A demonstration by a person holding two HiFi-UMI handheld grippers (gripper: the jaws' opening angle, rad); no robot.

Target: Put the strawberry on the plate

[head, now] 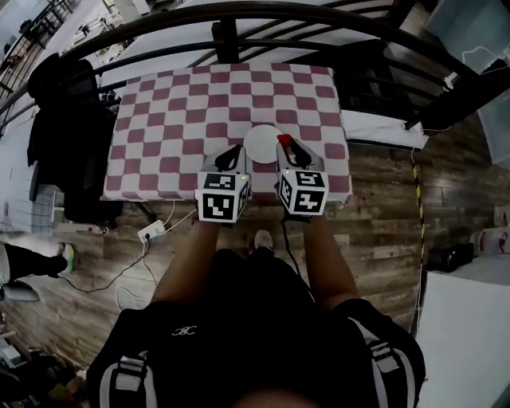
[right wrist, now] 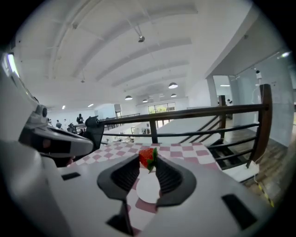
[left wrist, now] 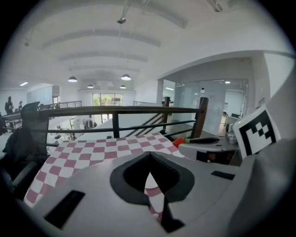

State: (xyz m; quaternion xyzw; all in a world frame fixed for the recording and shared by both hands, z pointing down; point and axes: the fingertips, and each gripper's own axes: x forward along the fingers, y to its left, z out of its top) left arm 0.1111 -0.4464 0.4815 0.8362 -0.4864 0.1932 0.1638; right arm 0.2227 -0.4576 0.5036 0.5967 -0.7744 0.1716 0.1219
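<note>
A red strawberry (right wrist: 147, 157) with green leaves sits pinched between the tips of my right gripper (right wrist: 149, 163), which is shut on it. In the head view this gripper (head: 285, 145) holds the strawberry (head: 282, 140) just off the right rim of the round white plate (head: 261, 146), above the cloth. The plate (right wrist: 148, 190) shows below and between the right jaws. My left gripper (head: 233, 151) hovers at the plate's left side. Its jaws (left wrist: 149, 156) meet at the tips with nothing in them. From the left gripper view the strawberry (left wrist: 179, 142) shows at the right gripper's tip.
The plate stands near the front edge of a table with a red-and-white checked cloth (head: 191, 111). A dark railing (head: 239, 16) runs behind the table. A black jacket (head: 64, 135) hangs on a chair at the left. A power strip (head: 151, 231) lies on the wooden floor.
</note>
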